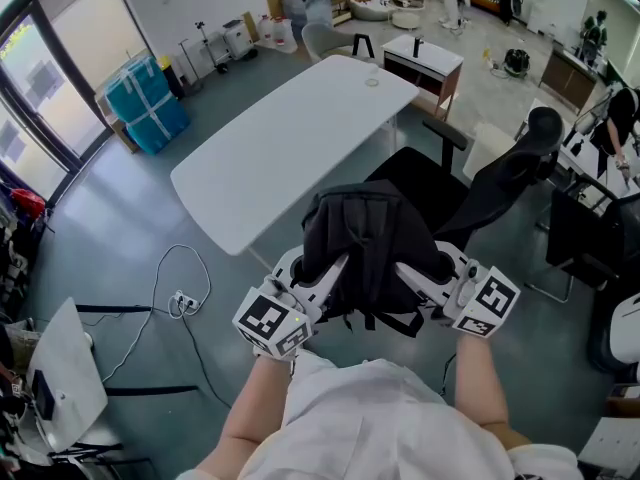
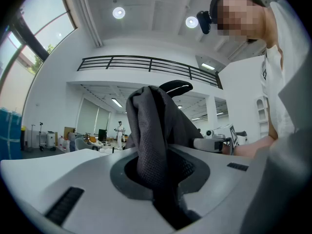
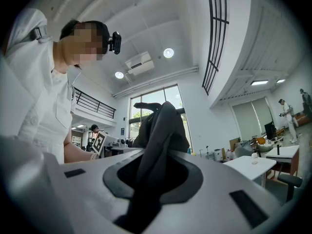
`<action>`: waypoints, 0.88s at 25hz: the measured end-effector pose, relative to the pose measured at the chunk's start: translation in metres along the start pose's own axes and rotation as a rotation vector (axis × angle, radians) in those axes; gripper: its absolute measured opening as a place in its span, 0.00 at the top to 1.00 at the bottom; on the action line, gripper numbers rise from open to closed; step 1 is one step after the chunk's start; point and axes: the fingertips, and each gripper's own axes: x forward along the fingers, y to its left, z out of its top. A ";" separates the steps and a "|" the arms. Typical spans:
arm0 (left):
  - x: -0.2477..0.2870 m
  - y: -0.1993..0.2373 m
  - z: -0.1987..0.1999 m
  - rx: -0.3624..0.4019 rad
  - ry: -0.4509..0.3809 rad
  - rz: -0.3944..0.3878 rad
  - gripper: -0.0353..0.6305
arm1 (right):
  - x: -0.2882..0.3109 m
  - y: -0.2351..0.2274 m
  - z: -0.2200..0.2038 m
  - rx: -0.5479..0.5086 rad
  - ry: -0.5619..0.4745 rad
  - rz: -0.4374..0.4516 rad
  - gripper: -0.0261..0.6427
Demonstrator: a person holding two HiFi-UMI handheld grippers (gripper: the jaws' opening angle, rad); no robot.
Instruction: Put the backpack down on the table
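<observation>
backpack (image 1: 372, 253) between grippers, short of table (image 1: 290, 148) | left gripper (image 1: 328, 274) clamped on it | right gripper (image 1: 414, 276) clamped on it

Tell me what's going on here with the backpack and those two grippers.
A person is holding a black backpack up with two hand-held grippers. The left gripper and the right gripper are each shut on a fold of its fabric. The backpack hangs in the air in front of the person, by a black office chair. It is not yet on the white table just beyond.
</observation>
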 end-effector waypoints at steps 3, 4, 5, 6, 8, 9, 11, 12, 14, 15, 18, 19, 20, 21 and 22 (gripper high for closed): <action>0.002 -0.001 0.000 0.002 0.000 -0.002 0.82 | -0.002 -0.001 -0.001 0.011 -0.009 -0.003 0.82; 0.001 -0.001 -0.001 0.003 0.001 -0.003 0.82 | -0.002 -0.001 -0.001 0.015 -0.011 -0.002 0.82; -0.001 -0.001 -0.001 0.003 0.001 -0.001 0.82 | -0.001 0.001 -0.001 0.017 -0.012 -0.001 0.82; -0.002 -0.001 -0.001 0.002 0.001 0.001 0.82 | -0.001 0.002 -0.001 0.018 -0.012 0.000 0.82; -0.005 -0.002 -0.001 -0.003 0.000 0.004 0.82 | 0.000 0.004 -0.001 0.019 -0.011 0.004 0.82; -0.006 -0.001 -0.002 -0.004 -0.002 0.005 0.82 | 0.001 0.005 -0.002 0.019 -0.011 0.007 0.82; -0.007 -0.001 -0.003 -0.005 -0.004 0.006 0.82 | 0.001 0.006 -0.003 0.020 -0.010 0.010 0.82; -0.008 -0.002 -0.004 -0.005 -0.005 0.007 0.82 | 0.001 0.006 -0.004 0.021 -0.011 0.012 0.82; -0.010 -0.001 -0.004 -0.005 -0.004 0.010 0.82 | 0.003 0.008 -0.004 0.026 -0.013 0.017 0.82; -0.012 0.000 -0.004 -0.005 -0.005 0.011 0.82 | 0.004 0.008 -0.004 0.028 -0.014 0.019 0.82; -0.016 0.001 -0.002 -0.007 -0.008 0.012 0.82 | 0.008 0.011 -0.003 0.029 -0.014 0.026 0.82; -0.018 0.001 -0.002 -0.007 -0.009 0.012 0.82 | 0.009 0.012 -0.003 0.029 -0.013 0.028 0.82; -0.019 0.001 -0.002 -0.008 -0.011 0.013 0.82 | 0.010 0.013 -0.003 0.030 -0.012 0.030 0.82; -0.020 0.002 -0.001 -0.009 -0.011 0.015 0.82 | 0.012 0.014 -0.003 0.030 -0.011 0.032 0.82; -0.022 0.004 -0.001 -0.010 -0.012 0.018 0.82 | 0.014 0.014 -0.002 0.030 -0.011 0.033 0.82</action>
